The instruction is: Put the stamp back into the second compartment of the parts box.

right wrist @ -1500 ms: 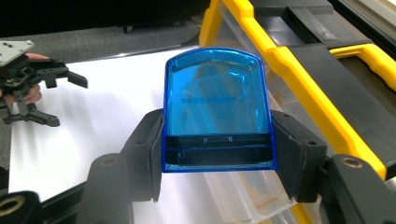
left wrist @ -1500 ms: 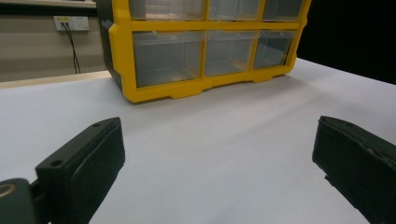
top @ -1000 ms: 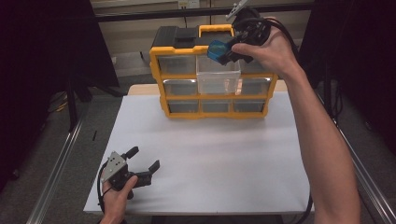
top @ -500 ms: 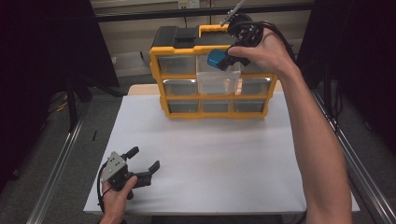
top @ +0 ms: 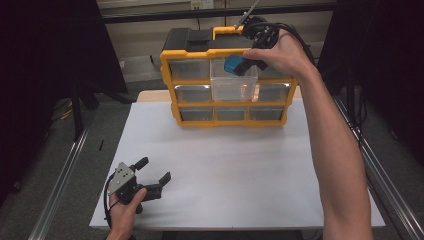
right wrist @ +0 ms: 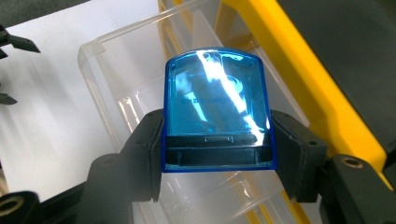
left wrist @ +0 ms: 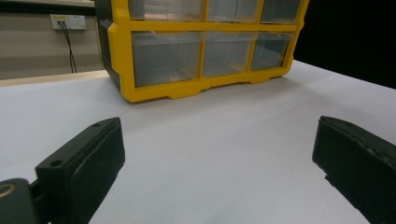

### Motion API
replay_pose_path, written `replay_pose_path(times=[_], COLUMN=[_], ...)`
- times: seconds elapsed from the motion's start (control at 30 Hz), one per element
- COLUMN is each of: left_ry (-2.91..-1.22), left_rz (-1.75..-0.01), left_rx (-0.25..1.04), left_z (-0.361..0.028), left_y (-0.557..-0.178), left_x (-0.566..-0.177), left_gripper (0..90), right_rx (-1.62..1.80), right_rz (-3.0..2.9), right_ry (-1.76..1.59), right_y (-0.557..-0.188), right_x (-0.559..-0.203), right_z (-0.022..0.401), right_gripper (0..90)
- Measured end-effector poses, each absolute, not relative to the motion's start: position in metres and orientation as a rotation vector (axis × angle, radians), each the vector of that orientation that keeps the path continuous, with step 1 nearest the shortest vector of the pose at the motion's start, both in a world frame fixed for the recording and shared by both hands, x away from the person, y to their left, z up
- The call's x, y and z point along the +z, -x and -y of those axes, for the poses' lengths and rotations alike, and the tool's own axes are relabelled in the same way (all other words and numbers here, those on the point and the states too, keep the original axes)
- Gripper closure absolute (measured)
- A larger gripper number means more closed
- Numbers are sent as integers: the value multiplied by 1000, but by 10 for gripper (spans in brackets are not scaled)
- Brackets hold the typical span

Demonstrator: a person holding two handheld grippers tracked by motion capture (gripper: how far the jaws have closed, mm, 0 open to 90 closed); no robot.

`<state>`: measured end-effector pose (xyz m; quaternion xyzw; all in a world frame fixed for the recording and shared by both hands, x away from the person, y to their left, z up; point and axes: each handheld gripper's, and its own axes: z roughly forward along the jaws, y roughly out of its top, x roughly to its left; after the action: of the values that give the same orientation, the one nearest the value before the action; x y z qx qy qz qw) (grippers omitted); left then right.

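A yellow drawer cabinet (top: pixel 170 85) with clear drawers stands at the back of the white table (top: pixel 240 175). Its top middle drawer (top: pixel 227 87) is pulled out. My right gripper (top: pixel 244 65) is shut on a blue translucent box (top: pixel 233 65) and holds it just over that open drawer (right wrist: pixel 121 79). In the right gripper view the blue box (right wrist: pixel 215 107) sits squeezed between the two black jaws, over the drawer's mouth. My left gripper (top: pixel 154 171) rests open on the table near the front left corner, nothing between its jaws, facing the cabinet (left wrist: pixel 187 88).
The cabinet has a black top with a yellow handle (top: pixel 227 32). The other drawers (top: pixel 192 93) are closed. Metal rails (top: pixel 65 175) run along both sides of the table. Bare white tabletop lies between the left gripper and the cabinet.
My right gripper has carried the blue box left and downward, from over the cabinet's upper right to just above the open middle drawer. The left gripper has stayed still.
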<state>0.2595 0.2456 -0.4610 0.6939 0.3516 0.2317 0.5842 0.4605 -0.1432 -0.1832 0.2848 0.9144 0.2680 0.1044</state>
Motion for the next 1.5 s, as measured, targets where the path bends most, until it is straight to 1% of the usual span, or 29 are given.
replay_pose_path(times=[0.03, 0.23, 0.27, 0.3, 0.4, 0.47, 0.53, 0.6, 0.7, 0.87, 1.17, 1.27, 1.5], left_ry=[-1612, -1617, -1627, -1619, -1617, -1619, -1626, -1623, -1624, -1611, -1615, -1622, -1617], left_rz=[-815, -822, -818, -821, -821, -819, -814, -817, -820, -828, -837, -836, -839], left_rx=[525, 542, 556, 543, 543, 538, 543, 545, 547, 550, 560, 542, 555], left_z=[-245, -245, -246, -246, -246, -245, -245, -245, -245, -245, -246, -246, -248], left_y=[-260, -259, -259, -259, -259, -259, -259, -259, -259, -260, -263, -263, -261], left_x=[-461, -461, -460, -461, -461, -461, -461, -461, -461, -461, -461, -462, -461], left_gripper=[26, 26, 26, 26, 26, 26, 26, 26, 26, 26, 26, 27, 26], right_rx=[802, 806, 810, 828, 881, 851, 865, 865, 871, 884, 936, 938, 968], right_rz=[-2696, -2694, -2685, -2681, -2661, -2658, -2648, -2642, -2647, -2619, -2584, -2574, -2552], right_ry=[-841, -860, -861, -849, -858, -867, -876, -873, -862, -869, -816, -823, -818], right_y=[-460, -461, -460, -460, -459, -459, -458, -458, -454, -449, -443, -442, -439], right_x=[-183, -182, -182, -181, -179, -179, -179, -180, -182, -185, -187, -190, -198], right_z=[143, 142, 142, 144, 148, 148, 149, 149, 148, 151, 159, 162, 170], right_gripper=[415, 410, 395, 355, 289, 218, 189, 136, 104, 70, 66, 60, 54])
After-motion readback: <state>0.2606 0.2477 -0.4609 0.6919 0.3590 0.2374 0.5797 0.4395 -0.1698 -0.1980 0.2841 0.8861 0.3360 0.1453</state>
